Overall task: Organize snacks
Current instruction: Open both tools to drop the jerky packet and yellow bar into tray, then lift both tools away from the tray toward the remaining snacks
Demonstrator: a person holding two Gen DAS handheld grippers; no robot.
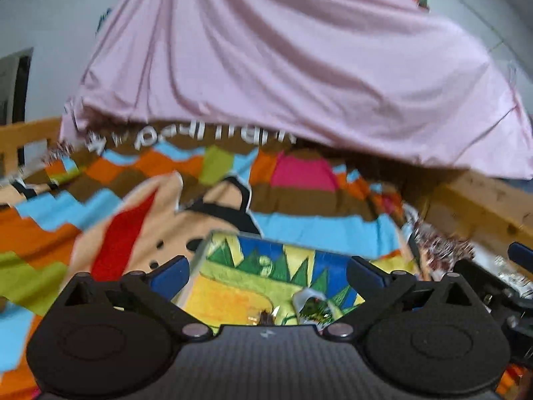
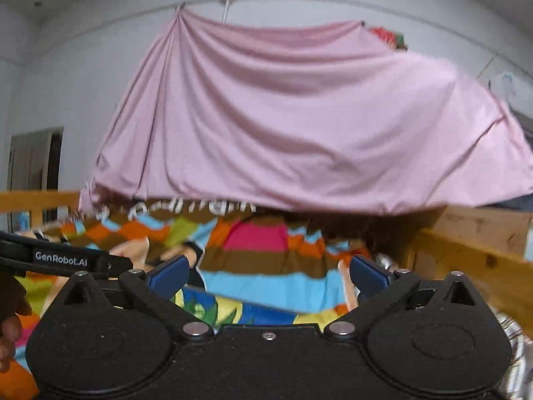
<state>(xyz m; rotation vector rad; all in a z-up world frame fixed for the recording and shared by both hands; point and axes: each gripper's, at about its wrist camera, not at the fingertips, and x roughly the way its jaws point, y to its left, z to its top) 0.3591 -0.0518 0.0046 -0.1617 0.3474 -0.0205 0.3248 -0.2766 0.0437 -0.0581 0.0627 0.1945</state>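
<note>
Blue-padded fingers of the left gripper (image 1: 266, 271) and right gripper (image 2: 268, 275) are spread wide and empty, the colourful snack box (image 1: 263, 273) lying near on the striped blanket (image 1: 299, 200), apparently released.

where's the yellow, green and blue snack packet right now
In the left wrist view the yellow, green and blue snack packet lies low centre on the colourful striped blanket, below the pink hanging sheet.
</note>
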